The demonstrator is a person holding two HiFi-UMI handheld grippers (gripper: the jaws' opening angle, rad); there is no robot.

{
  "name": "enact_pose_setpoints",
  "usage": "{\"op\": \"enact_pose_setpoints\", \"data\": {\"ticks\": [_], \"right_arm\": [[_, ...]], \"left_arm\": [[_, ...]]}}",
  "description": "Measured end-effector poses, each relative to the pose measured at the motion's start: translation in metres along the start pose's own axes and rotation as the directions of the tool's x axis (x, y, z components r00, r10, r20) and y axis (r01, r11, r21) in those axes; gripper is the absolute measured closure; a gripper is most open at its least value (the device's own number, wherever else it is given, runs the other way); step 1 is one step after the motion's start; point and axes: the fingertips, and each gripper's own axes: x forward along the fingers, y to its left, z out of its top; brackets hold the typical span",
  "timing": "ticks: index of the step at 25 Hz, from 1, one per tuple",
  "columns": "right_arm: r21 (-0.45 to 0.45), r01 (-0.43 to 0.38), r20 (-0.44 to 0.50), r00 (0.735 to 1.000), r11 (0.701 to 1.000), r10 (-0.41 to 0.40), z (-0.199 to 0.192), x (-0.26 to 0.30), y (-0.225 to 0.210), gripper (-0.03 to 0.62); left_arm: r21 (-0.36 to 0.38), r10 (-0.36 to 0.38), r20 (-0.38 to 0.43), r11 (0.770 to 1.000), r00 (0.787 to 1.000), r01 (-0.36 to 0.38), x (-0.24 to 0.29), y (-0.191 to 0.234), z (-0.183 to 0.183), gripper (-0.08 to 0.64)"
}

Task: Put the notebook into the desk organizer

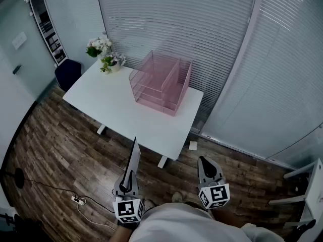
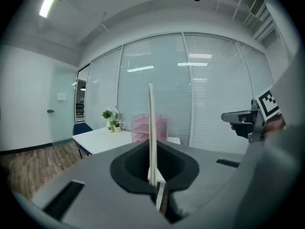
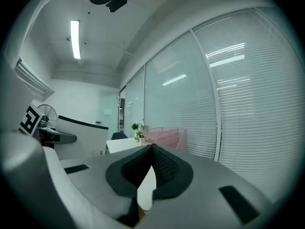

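Notebook (image 2: 151, 128) stands upright, clamped in the left hand-held gripper (image 2: 155, 185); the right hand-held gripper (image 3: 152, 151) is closed, empty.

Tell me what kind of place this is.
Most likely an office or meeting room: a white rectangular desk carrying a pink translucent plastic desk organizer, walls of glass panels with horizontal blinds, and a dark blue office chair at the desk's far corner.

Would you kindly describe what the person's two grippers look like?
The left gripper and right gripper have grey bodies with black pads; each carries a white cube with black square markers. The person wears a light top.
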Motion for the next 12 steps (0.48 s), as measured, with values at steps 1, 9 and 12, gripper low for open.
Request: {"op": "enact_pose_setpoints", "data": {"ticks": [1, 9, 12], "right_arm": [[0.000, -0.001, 0.000, 1.000, 1.000, 0.001, 0.0003, 0.0011, 0.0000, 0.580], [0.010, -0.018, 0.009, 1.000, 1.000, 0.018, -0.0015, 0.0054, -0.0038, 0.580], [0.032, -0.025, 0.005, 1.000, 0.999, 0.025, -0.0042, 0.0078, -0.0088, 0.580]], "left_arm": [[0.000, 0.000, 0.000, 1.000, 1.000, 0.000, 0.0007, 0.0003, 0.0004, 0.545], [-0.003, 0.008, -0.003, 1.000, 1.000, -0.008, 0.0041, -0.0015, -0.0001, 0.545], [-0.001, 0.008, -0.012, 1.000, 1.000, -0.008, 0.0078, -0.0054, -0.0020, 0.545]]}}
